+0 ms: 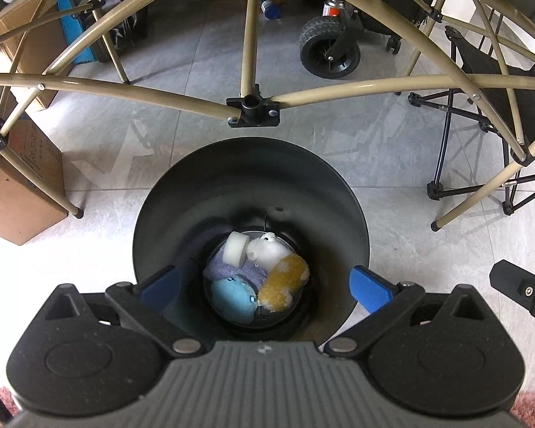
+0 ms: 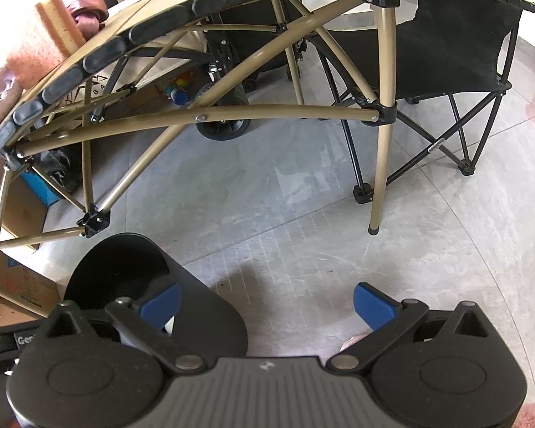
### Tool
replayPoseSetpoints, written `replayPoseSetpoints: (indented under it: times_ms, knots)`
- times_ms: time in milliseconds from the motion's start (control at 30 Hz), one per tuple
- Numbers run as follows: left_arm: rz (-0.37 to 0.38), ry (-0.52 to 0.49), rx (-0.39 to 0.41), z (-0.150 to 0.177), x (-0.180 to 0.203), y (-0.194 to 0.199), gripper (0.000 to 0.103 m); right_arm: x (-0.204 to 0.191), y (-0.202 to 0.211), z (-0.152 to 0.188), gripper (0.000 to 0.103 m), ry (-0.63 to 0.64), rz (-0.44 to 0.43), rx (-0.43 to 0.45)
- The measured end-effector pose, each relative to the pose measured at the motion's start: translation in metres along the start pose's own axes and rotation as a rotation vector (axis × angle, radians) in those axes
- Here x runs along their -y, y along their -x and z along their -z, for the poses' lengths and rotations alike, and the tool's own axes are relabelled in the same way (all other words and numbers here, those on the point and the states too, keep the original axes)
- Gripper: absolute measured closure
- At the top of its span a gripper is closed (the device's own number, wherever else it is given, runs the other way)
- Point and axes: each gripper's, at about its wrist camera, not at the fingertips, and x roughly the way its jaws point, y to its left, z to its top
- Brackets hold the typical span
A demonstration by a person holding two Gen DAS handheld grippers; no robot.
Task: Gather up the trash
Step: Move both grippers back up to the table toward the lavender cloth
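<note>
A black round trash bin (image 1: 253, 178) stands on the tiled floor, seen from above in the left wrist view. At its bottom lie a white round block (image 1: 235, 248), a white plush (image 1: 267, 249), a grey cloth (image 1: 239, 271), a light blue item (image 1: 232, 299) and a tan plush (image 1: 285, 281). My left gripper (image 1: 265, 287) is open and empty, held over the bin's mouth. My right gripper (image 2: 267, 303) is open and empty, above the floor just right of the bin (image 2: 125, 271). Part of the right gripper (image 1: 520, 292) shows at the right edge of the left wrist view.
A folding table with a tan tube frame (image 1: 253, 107) stands just beyond the bin; a table leg (image 2: 378, 178) reaches the floor. A black folding chair (image 2: 446, 53) stands at the right, cardboard boxes (image 1: 18, 196) at the left, a wheeled cart (image 1: 330, 50) behind. Pink items (image 2: 46, 42) lie on the tabletop.
</note>
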Motion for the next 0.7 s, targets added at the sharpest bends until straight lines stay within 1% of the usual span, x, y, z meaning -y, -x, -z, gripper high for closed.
replayPoseSetpoints:
  times_ms: [200, 367, 600, 700]
  knots:
    - [0.0, -0.003, 0.023, 0.002, -0.002, 0.005, 0.0, -0.003, 0.002, -0.001, 0.0, 0.002, -0.007, 0.006]
    - [0.023, 0.0, 0.08, 0.004, -0.007, 0.02, 0.0, -0.004, 0.01, -0.002, 0.0, 0.006, -0.037, 0.032]
    - [0.037, -0.01, 0.22, 0.009, -0.012, 0.059, 0.0, -0.012, 0.037, -0.006, 0.0, 0.032, -0.124, 0.145]
    - [0.05, -0.007, 0.284, 0.009, -0.016, 0.079, 0.0, -0.017, 0.053, -0.009, 0.0, 0.045, -0.175, 0.221]
